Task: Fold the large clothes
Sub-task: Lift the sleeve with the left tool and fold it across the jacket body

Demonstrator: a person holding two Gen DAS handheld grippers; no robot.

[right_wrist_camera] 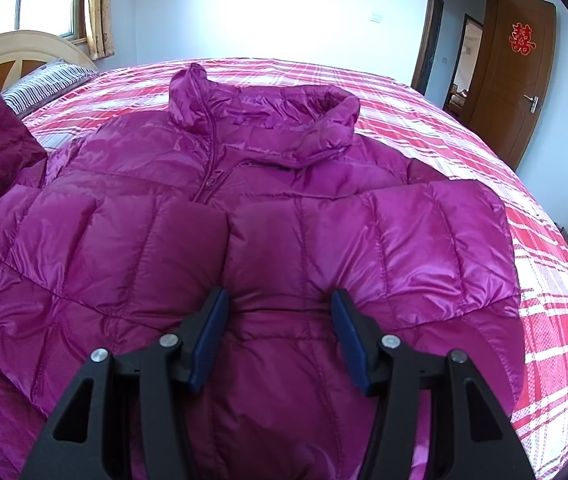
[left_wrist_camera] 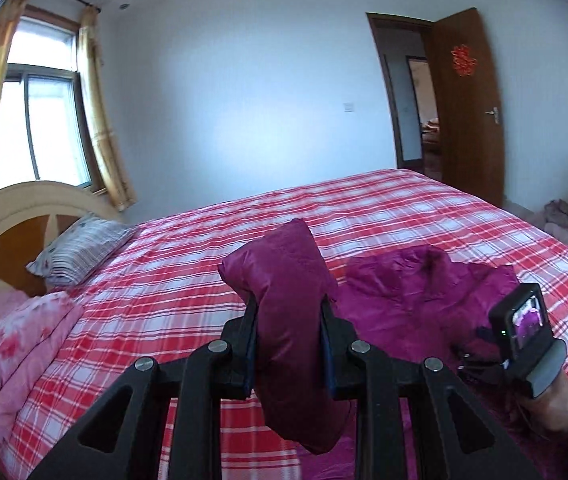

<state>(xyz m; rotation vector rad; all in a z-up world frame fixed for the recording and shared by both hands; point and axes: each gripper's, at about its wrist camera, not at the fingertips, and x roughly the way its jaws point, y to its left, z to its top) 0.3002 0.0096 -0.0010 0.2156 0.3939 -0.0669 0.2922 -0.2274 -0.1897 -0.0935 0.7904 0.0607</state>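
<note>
A magenta quilted down jacket (right_wrist_camera: 268, 200) lay front-up on the bed, spread over a red-and-white plaid bedsheet (right_wrist_camera: 543, 280), its stand-up collar (right_wrist_camera: 264, 116) pointing toward the far wall and the zipper (right_wrist_camera: 210, 168) running down from it. One sleeve (right_wrist_camera: 423, 236) was folded across the chest, its cuff end reaching toward the middle of the garment.

The right gripper (right_wrist_camera: 280, 320) sat low over the jacket's lower front, its blue-padded fingers (right_wrist_camera: 210, 340) spread apart with a puffy panel of fabric bulging between them; the pads touched the fabric at either side, but whether they pinched it could not be told.

In the left wrist view, the left gripper (left_wrist_camera: 287, 344) was clamped on the jacket's other sleeve (left_wrist_camera: 284, 304), a thick, darker purple roll that stood up above the fingers and hung down below them. That raised sleeve also showed at the left edge of the right wrist view. Beyond it, the rest of the jacket lay rumpled on the sheet, and the right gripper's camera unit (left_wrist_camera: 523, 320) appeared just beside it at the right.

A striped pillow (left_wrist_camera: 80, 248) rested near the cream headboard (left_wrist_camera: 16, 208), with a pink floral quilt (left_wrist_camera: 8, 344) bunched at that end of the bed. A curtained window (left_wrist_camera: 44, 120) stood behind the headboard, and a brown door (left_wrist_camera: 467, 104) bearing a red paper decoration (left_wrist_camera: 463, 62) hung open on the far wall.
</note>
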